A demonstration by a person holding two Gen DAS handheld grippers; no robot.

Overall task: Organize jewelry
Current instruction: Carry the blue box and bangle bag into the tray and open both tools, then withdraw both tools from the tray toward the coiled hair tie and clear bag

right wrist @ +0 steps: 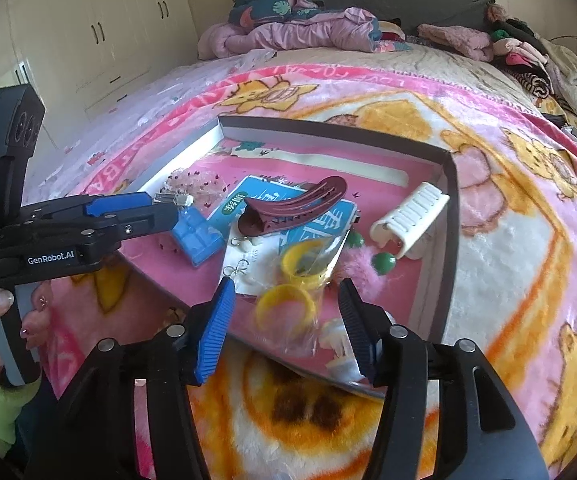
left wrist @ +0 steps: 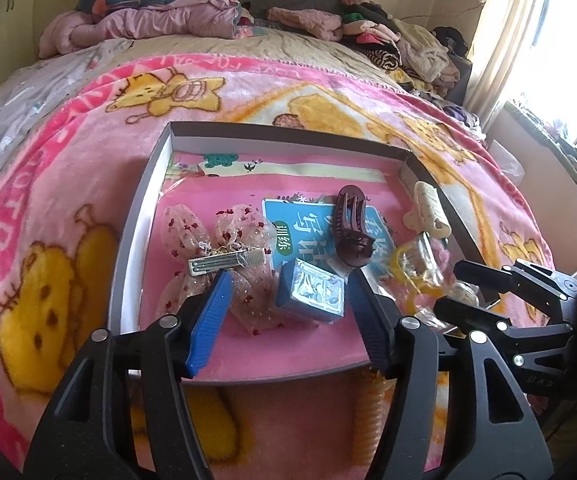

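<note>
A shallow grey box lid [left wrist: 136,216] [right wrist: 450,216] on the bed holds hair and jewelry items. My left gripper [left wrist: 288,280] is open and empty, just above a small blue box [left wrist: 310,290] [right wrist: 196,240], with a sheer bow carrying a metal comb clip [left wrist: 228,260] to its left. A maroon hair claw [left wrist: 352,228] [right wrist: 296,204] lies behind it. My right gripper [right wrist: 286,292] is open and empty over yellow rings in a clear bag [right wrist: 288,292]. A white hair clip [right wrist: 408,216], green beads [right wrist: 384,262] and earrings [right wrist: 240,270] lie nearby.
The box lid sits on a pink cartoon blanket [left wrist: 68,168] on a bed. Piles of clothes [left wrist: 408,48] and bedding [right wrist: 288,28] lie at the head. A blue booklet [right wrist: 248,196] lies under the items. White cupboards [right wrist: 100,32] stand left.
</note>
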